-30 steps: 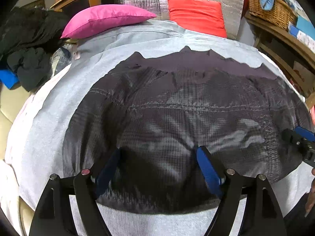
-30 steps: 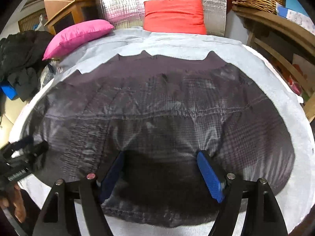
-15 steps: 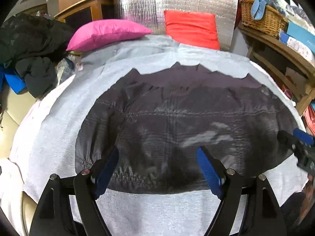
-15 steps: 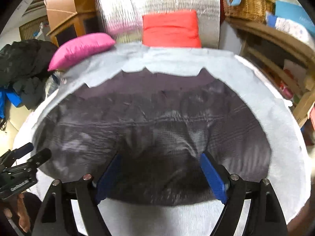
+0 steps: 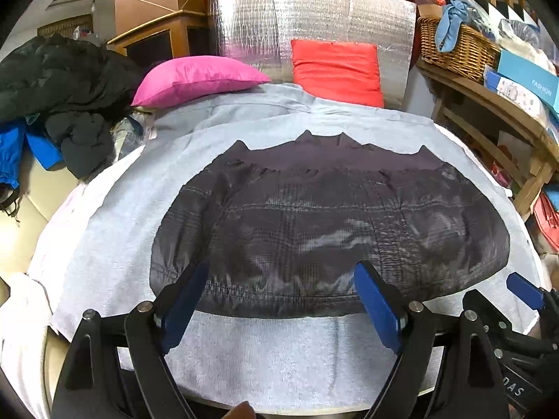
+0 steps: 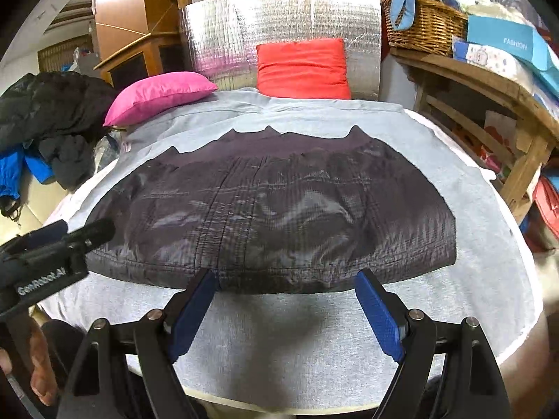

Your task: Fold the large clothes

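- At far left, a heap of black clothing [image 5: 52, 80] sits beside the grey sheet [image 5: 279, 356], with a bit of blue fabric [image 5: 14, 160] under it.
- Next along, a pink pillow [image 5: 195, 78] lies at the sheet's far edge; a red pillow [image 5: 337, 70] leans on a silver quilted panel [image 5: 307, 24].
- Centre: the dark quilted jacket [image 5: 332, 230] lies flat and folded on the sheet, its near hem running straight across.
- Left tool [image 5: 279, 300] hangs over that near hem, blue pads spread wide and having just been opening further, with nothing gripped; the jacket shows between them but is not pinched.
- Right tool [image 6: 286, 307] hovers over the hem likewise (pads wide, also having just been opening), empty-handed; in the left wrist view it appears at the frame's lower right.
- A person's hand [image 6: 38, 359] shows under the left tool's handle in the right wrist view.
- Far right, a wicker basket [image 5: 454, 52] and blue boxes [image 5: 527, 80] rest on a wooden shelf [image 5: 496, 111].
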`<state>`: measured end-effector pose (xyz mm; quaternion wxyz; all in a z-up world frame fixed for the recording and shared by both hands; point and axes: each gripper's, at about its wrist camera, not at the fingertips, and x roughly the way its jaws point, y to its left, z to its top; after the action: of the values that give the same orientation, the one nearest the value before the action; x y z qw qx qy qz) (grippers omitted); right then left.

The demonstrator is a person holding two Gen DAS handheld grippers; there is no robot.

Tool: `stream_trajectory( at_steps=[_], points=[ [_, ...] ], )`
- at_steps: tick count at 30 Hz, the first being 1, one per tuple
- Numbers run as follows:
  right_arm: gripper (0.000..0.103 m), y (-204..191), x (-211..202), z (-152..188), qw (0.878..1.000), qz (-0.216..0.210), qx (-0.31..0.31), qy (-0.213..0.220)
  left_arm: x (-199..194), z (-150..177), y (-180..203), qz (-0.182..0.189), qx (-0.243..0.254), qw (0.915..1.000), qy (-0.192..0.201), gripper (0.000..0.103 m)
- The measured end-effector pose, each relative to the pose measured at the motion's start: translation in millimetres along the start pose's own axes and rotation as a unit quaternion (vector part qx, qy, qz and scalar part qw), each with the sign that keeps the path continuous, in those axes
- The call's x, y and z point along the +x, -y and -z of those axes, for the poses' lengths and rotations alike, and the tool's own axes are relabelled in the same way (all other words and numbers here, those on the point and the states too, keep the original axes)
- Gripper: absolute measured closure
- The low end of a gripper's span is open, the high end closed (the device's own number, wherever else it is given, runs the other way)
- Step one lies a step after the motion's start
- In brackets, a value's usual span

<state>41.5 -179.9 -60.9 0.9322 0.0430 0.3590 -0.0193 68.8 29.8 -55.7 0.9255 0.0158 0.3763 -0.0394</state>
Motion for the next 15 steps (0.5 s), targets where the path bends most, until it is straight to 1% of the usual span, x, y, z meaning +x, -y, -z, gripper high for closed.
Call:
stream_trajectory(
  at_steps=[3, 5, 7, 11, 15],
  points=[
    [0.018, 0, -6, 0, 1.0, 0.004, 0.001, 0.008, -7, 0, 2, -0.006, 0.004, 1.0, 0.007, 0.016],
    [0.018, -1, -8, -1, 1.0, 0.008, -0.001, 0.01, -10, 0, 2, -0.004, 0.003, 1.0, 0.007, 0.014],
    [0.018, 0, -10, -1, 1.0, 0.011, -0.001, 0.011, -13, 0, 2, -0.002, -0.003, 1.0, 0.007, 0.007],
    [0.018, 1, -14, -2, 1.0, 0.017, 0.001, 0.02, -17, -1, 3, -0.004, -0.011, 0.9998, 0.013, 0.007],
    [0.018, 2, -17, -5, 0.999, 0.02, 0.001, 0.025, -16, -2, 2, 0.005, -0.021, 0.9997, 0.009, 0.007]
  ],
)
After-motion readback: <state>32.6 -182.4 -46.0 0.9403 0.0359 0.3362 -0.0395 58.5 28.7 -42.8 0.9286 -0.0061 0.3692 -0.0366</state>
